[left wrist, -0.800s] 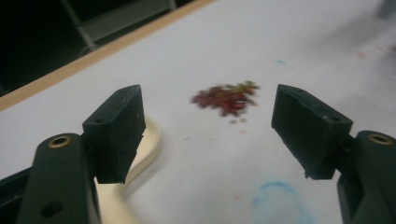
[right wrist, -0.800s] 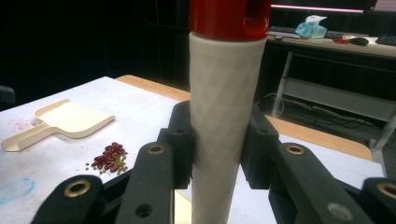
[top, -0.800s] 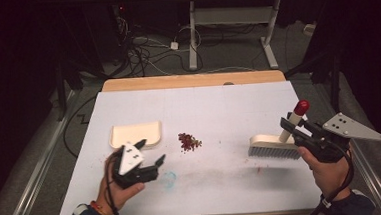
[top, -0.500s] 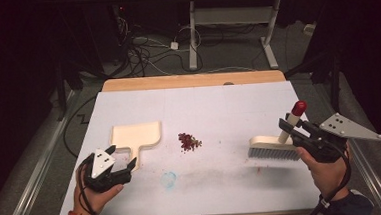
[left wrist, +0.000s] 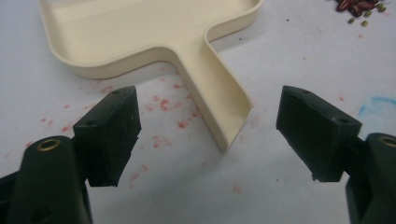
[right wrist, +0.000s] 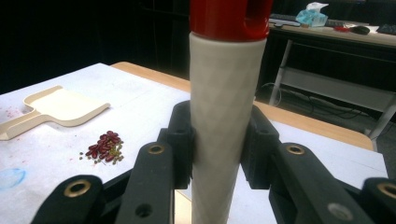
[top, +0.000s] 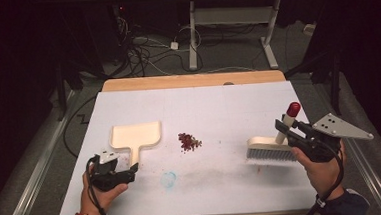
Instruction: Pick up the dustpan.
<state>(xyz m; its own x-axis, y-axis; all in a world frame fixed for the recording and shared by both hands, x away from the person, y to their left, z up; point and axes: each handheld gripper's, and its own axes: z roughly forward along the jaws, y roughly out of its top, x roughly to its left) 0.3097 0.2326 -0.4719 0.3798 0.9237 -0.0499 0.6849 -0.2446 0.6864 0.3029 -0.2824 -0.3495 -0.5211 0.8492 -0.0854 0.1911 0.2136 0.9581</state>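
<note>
- Near the tabletop's [top: 284, 192] front-left corner, the left gripper [left wrist: 210, 135] had drawn back off the dustpan [left wrist: 154, 42], jaws apart around its handle tip, not touching.
- Right gripper [right wrist: 217, 154] kept the brush [top: 273, 147] clamped by its handle, bristles on the tabletop.
- Beans [top: 189, 141] lay between them, so I judged sweeping not yet begun.

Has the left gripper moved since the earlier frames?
Yes. The left gripper has pulled back off the dustpan toward the table's near edge; its open jaws now sit just short of the dustpan's handle tip.
</note>
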